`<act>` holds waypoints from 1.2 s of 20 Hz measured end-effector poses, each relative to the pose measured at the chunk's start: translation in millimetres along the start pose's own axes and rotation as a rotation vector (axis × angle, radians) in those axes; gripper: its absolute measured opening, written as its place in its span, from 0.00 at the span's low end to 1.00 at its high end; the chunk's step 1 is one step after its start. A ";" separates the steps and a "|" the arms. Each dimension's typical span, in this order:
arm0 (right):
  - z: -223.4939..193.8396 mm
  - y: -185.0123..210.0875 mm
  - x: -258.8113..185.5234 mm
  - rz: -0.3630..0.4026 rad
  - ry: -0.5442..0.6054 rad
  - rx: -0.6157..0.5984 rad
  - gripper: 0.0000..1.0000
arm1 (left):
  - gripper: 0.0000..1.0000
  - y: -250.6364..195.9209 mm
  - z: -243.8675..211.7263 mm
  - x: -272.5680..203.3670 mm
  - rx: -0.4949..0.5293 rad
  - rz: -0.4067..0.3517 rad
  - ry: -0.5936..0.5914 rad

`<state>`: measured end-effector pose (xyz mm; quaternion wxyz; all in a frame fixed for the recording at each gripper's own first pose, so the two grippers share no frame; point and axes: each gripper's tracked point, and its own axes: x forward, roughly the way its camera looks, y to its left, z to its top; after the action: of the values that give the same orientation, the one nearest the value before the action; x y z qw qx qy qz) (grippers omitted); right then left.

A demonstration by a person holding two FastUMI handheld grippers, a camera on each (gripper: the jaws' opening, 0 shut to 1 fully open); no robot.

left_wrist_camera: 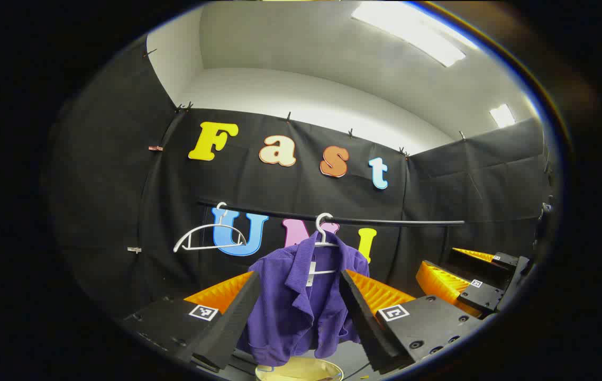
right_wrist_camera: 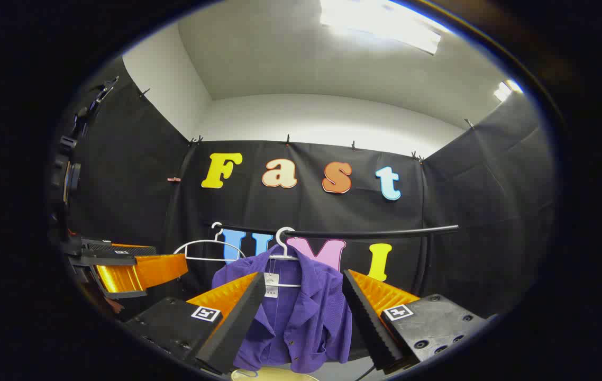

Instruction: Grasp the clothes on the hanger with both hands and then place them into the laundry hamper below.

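A purple ribbed shirt (left_wrist_camera: 301, 301) hangs on a white hanger (left_wrist_camera: 324, 233) from a black rail (left_wrist_camera: 396, 222). My left gripper (left_wrist_camera: 298, 275) is open and short of the shirt, which shows in the gap between its fingers. In the right gripper view the same shirt (right_wrist_camera: 301, 317) hangs from its hanger (right_wrist_camera: 281, 246), and my right gripper (right_wrist_camera: 303, 275) is open in front of it, not touching. The pale rim of the laundry hamper (left_wrist_camera: 301, 368) sits below the shirt. The right gripper (left_wrist_camera: 438, 257) shows at the right of the left gripper view, the left gripper (right_wrist_camera: 166, 255) at the left of the right gripper view.
An empty white hanger (left_wrist_camera: 208, 235) hangs on the rail to the left of the shirt, also seen as the empty hanger (right_wrist_camera: 206, 247). Black cloth walls close the booth behind and on both sides. The hamper rim (right_wrist_camera: 274, 375) peeks in below the shirt.
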<state>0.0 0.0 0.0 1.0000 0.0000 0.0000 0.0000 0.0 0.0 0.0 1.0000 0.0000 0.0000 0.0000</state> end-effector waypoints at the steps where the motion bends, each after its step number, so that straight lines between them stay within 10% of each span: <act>1: -0.4 -1.2 -0.2 -0.002 0.003 0.006 0.96 | 0.94 -0.8 -0.4 0.6 0.000 0.000 0.001; 24: -13.4 -13.0 -0.1 -0.039 0.060 0.003 0.95 | 0.94 -3.7 -17.9 10.0 0.000 -0.038 0.031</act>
<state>-0.1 -13.0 -13.4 0.9994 0.0015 0.0302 -0.0194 10.0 -3.7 -17.9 0.9997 0.0000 0.0155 -0.0190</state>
